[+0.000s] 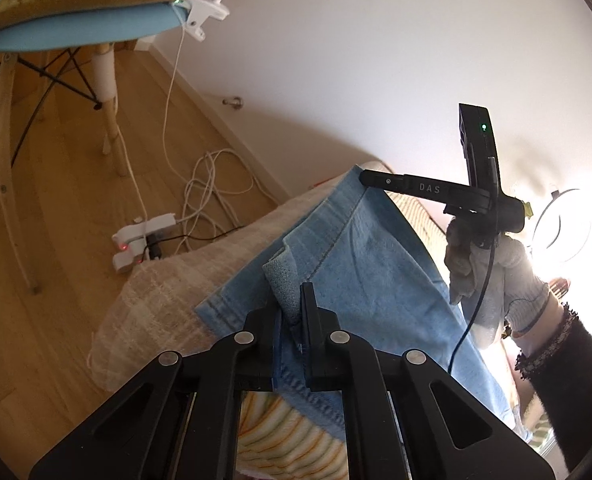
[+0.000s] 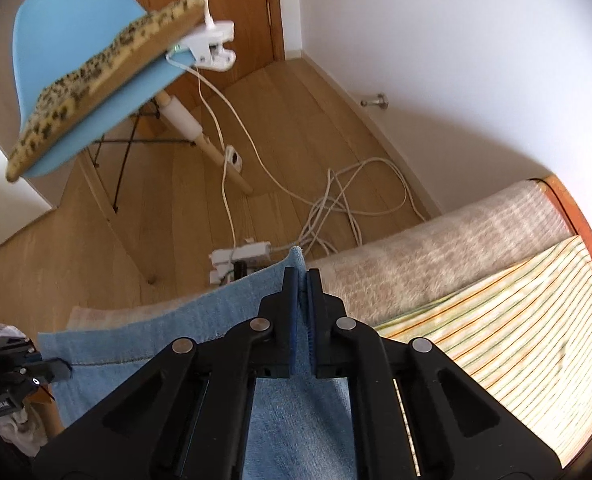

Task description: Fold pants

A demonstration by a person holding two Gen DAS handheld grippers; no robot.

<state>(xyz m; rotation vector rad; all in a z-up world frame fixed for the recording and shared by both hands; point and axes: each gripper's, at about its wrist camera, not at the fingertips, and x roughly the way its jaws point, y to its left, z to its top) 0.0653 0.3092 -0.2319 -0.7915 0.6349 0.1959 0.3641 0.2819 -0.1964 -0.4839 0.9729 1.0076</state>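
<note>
Light blue denim pants (image 1: 360, 256) are held up over a bed covered by a beige blanket (image 1: 163, 292). My left gripper (image 1: 291, 300) is shut on one hem corner of the pants. My right gripper (image 2: 302, 280) is shut on the other hem corner (image 2: 296, 258), and the pants (image 2: 167, 320) stretch leftward from it to the left gripper (image 2: 53, 368). In the left wrist view the right gripper (image 1: 366, 178) pinches the far corner, held by a gloved hand (image 1: 484, 264).
A blue chair (image 2: 67, 44) with a leopard cushion (image 2: 107, 68) and a clipped white lamp (image 2: 211, 44) stands on the wood floor. White cables (image 2: 336, 200) and a power strip (image 2: 239, 260) lie beside the bed. A striped sheet (image 2: 516, 332) lies on the right.
</note>
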